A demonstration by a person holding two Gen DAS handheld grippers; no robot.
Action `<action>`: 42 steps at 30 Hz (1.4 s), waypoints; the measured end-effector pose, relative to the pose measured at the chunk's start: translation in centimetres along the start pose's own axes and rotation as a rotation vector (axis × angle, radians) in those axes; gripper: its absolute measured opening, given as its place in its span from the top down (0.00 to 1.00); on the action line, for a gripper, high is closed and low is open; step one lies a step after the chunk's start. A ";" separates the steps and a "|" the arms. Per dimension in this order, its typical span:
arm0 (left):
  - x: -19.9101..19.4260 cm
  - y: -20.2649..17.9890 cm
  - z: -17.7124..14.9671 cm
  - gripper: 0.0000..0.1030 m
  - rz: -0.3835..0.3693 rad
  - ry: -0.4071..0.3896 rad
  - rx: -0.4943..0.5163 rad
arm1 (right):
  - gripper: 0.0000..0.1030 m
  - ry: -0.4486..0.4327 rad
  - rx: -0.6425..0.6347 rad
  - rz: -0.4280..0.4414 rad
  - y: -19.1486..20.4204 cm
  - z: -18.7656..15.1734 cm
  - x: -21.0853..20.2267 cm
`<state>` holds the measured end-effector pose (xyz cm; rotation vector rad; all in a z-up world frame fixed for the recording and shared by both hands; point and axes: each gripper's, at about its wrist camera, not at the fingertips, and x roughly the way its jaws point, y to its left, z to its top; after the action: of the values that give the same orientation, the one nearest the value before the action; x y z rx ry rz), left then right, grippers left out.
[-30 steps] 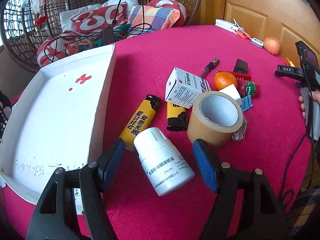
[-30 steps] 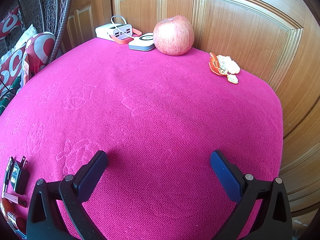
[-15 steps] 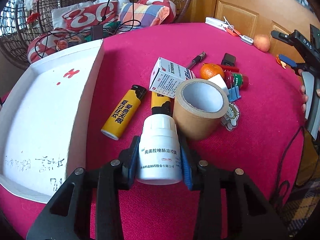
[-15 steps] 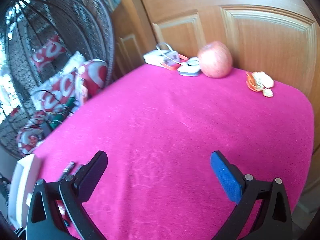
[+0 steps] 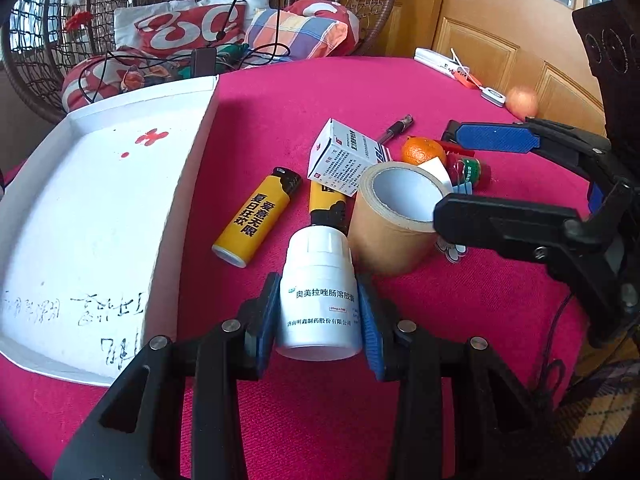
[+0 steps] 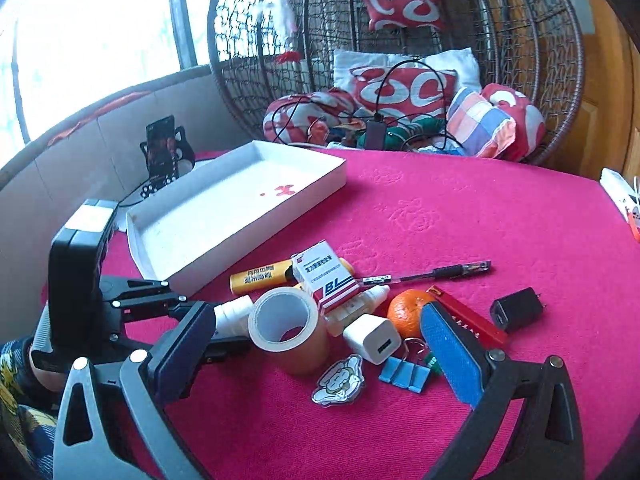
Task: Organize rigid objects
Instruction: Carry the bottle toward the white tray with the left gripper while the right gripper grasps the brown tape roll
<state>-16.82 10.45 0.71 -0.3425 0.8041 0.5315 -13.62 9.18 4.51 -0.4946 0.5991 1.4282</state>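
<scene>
We had the white pill bottle [image 5: 320,300] clamped between the blue pads of the left gripper [image 5: 320,320], its cap pointing away from us and its body near the front edge of the red-covered bench [image 5: 460,92], just right of the white tray's [image 5: 80,216] near corner. The left jaws had narrowed onto the bottle, and both pads pressed its label. The right gripper [image 6: 316,344] hung with its jaws spread wide and nothing held, though they had just been closing a little, over the roll of brown tape [image 6: 286,326], the white charger plug [image 6: 372,338] and the orange [image 6: 406,310].

Our worry was the crowding. The bottle's cap sat close against the tape roll and the black end of a yellow lighter [image 5: 326,204], so we judged that a careless lift could drag either one along or knock the medicine box [image 5: 346,158] off its lean. The bottle was smooth and round, gripped low on its body, and we thought it might pivot or slip from the pads on the way to the tray. The tray wall stood between bottle and tray floor, and too low a carry could catch it. With the right jaws so near the left ones over the same pile, the two tools might also collide. A second yellow lighter [image 5: 256,216] lay loose between pile and tray, in the likely path.
</scene>
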 end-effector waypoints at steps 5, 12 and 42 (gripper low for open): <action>0.3 -0.2 -0.1 0.64 0.048 0.012 0.008 | 0.41 0.116 -0.087 0.008 1.5 -0.2 3.4; 0.3 0.0 -0.2 0.64 0.053 0.010 0.010 | 0.52 0.112 -0.053 -0.008 1.4 -0.3 4.1; -7.1 3.7 2.0 0.65 0.106 -0.232 -0.064 | 0.52 -0.165 0.115 -0.006 -1.1 3.5 -4.3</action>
<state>-21.87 12.16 7.05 -0.2923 0.5832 0.6839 -12.38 8.05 9.90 -0.2847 0.5429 1.4045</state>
